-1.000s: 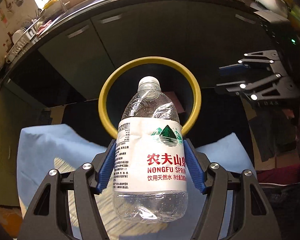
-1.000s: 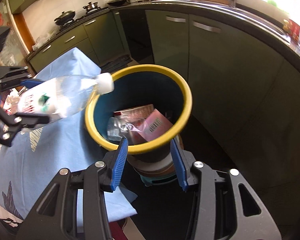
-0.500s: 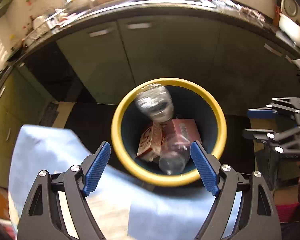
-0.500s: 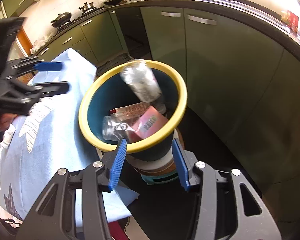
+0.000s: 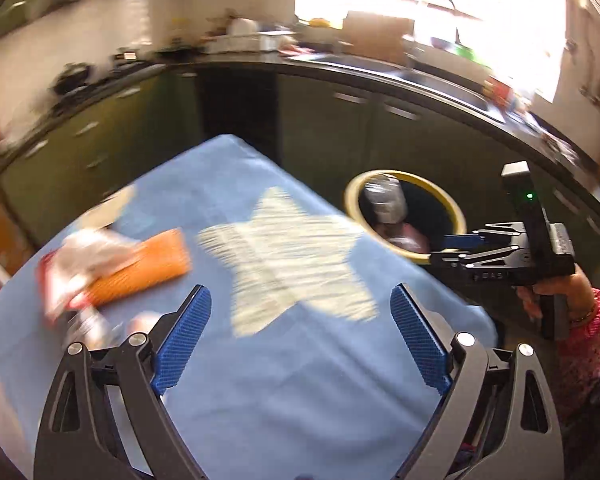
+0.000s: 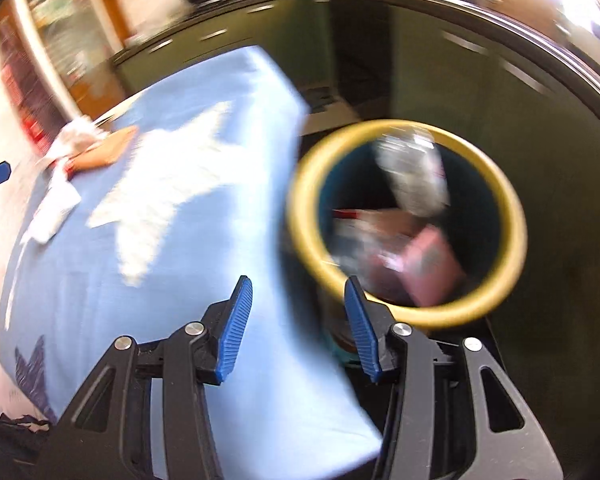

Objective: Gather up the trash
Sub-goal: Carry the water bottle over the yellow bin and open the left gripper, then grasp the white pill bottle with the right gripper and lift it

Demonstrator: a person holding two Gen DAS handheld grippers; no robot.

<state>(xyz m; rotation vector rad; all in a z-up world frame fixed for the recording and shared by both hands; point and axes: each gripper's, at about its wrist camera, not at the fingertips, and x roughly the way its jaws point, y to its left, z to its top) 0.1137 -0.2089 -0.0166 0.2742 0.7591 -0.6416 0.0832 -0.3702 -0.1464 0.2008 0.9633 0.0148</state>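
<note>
A yellow-rimmed bin (image 6: 512, 216) stands beside the table; the clear water bottle (image 6: 414, 172) leans inside it on boxes and wrappers. The bin also shows in the left wrist view (image 5: 458, 220) with the bottle (image 5: 384, 202) in it. My left gripper (image 5: 300, 336) is open and empty above the blue cloth (image 5: 300, 380). My right gripper (image 6: 296, 320) is open and empty, between the table's edge and the bin; it shows in the left wrist view (image 5: 456, 248) next to the bin. Trash lies on the cloth at the left: an orange packet (image 5: 144, 266) and crumpled white wrappers (image 5: 88, 252).
The blue cloth has a white star (image 5: 288, 256) in the middle. Dark green kitchen cabinets (image 5: 340, 132) and a black countertop (image 5: 440, 88) run behind the table and bin. A white paper slip (image 6: 56, 208) lies near the table's left edge.
The bottle left my left gripper and dropped into the bin. My left gripper has opened and swung left over the table. My right gripper has let go of the bin and pulled back leftwards.
</note>
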